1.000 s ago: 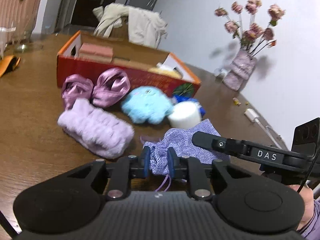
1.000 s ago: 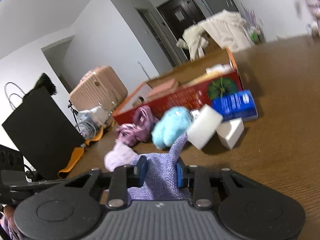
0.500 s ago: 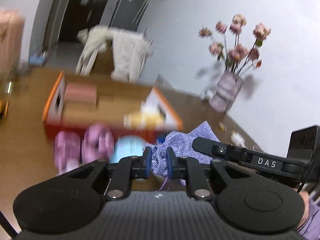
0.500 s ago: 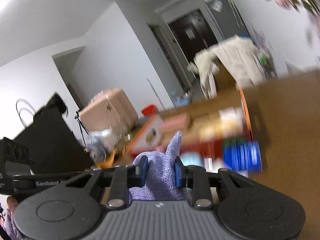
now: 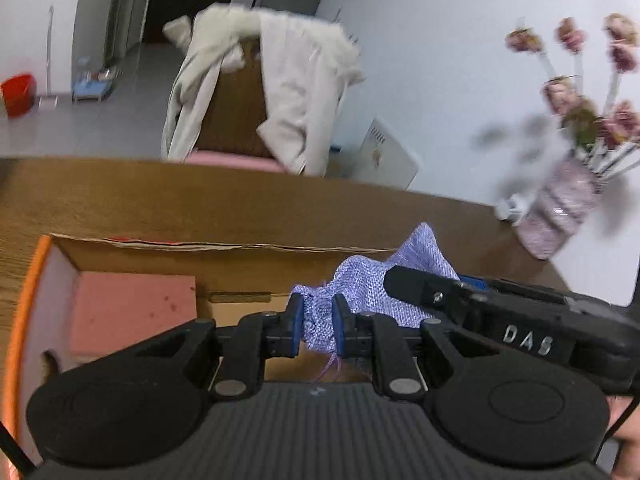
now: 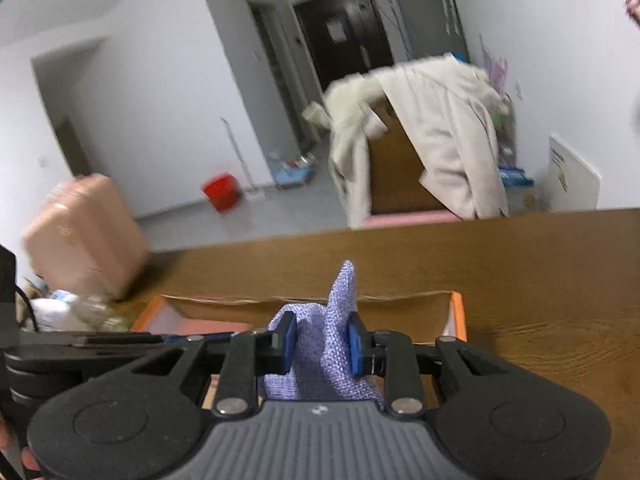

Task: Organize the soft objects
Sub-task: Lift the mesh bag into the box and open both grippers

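The wooden counter [image 5: 240, 200] carries an open cardboard box [image 5: 224, 246] with orange edges, and a pink block [image 5: 132, 312] already lies inside at its left end. Above the box hangs the lilac knitted pouch [image 6: 320, 344], the left gripper [image 5: 316, 326] and right gripper [image 6: 322, 342] each closed tight on a part of it. The pouch seems about to go in but is not yet released; other soft things are out of view.

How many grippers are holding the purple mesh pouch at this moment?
2. The left gripper pinches one end of the purple mesh pouch, and the right gripper pinches the other end, above the open cardboard box. The rest of the pouch is hidden by the grippers.
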`<state>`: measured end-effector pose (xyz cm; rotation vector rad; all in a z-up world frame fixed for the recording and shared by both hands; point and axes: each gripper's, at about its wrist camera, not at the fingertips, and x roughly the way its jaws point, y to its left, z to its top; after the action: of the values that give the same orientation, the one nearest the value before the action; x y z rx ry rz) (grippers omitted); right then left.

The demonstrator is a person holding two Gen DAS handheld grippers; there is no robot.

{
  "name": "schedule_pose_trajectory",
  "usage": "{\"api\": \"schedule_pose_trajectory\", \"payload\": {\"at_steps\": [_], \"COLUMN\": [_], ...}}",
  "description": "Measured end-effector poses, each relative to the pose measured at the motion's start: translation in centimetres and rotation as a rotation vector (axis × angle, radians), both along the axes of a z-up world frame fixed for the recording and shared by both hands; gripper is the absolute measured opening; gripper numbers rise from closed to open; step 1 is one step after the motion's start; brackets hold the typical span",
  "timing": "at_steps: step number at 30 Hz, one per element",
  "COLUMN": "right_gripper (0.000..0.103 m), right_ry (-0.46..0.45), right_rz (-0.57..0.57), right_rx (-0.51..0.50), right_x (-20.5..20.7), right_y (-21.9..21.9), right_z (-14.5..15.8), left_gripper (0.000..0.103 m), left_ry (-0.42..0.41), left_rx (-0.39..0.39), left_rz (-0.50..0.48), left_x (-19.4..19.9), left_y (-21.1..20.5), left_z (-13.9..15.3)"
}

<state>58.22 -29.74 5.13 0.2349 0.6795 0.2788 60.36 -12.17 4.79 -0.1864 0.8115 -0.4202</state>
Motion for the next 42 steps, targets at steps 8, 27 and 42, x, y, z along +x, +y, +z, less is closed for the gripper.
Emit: {"api": "schedule_pose_trajectory", "payload": {"at_steps": [8,27,42], "right_gripper": [0.045,0.063,0.085], "right_ry": [0.075,-0.084,-0.33], "right_rz": [-0.086,-0.013,0.058], "right_rx": [-0.23,-0.155,0.021], "right_x": [3.2,-12.0,-35.2], "right_y": [1.7,-1.9,-1.5], "right_z": [-3.1,9.9,6.1], "left_gripper": [0.032,0.057,0.084], "left_ry": [0.022,-0.22,-0.428], "left_rx": [0.045,0.256,0.221], "left_rz": [0.014,0.091,0.145], "left_x": [1.9,-14.6,-38.0], "left_y": [-0.2,4.7,7.2], "left_z": [-2.1,9.7,5.3]}}
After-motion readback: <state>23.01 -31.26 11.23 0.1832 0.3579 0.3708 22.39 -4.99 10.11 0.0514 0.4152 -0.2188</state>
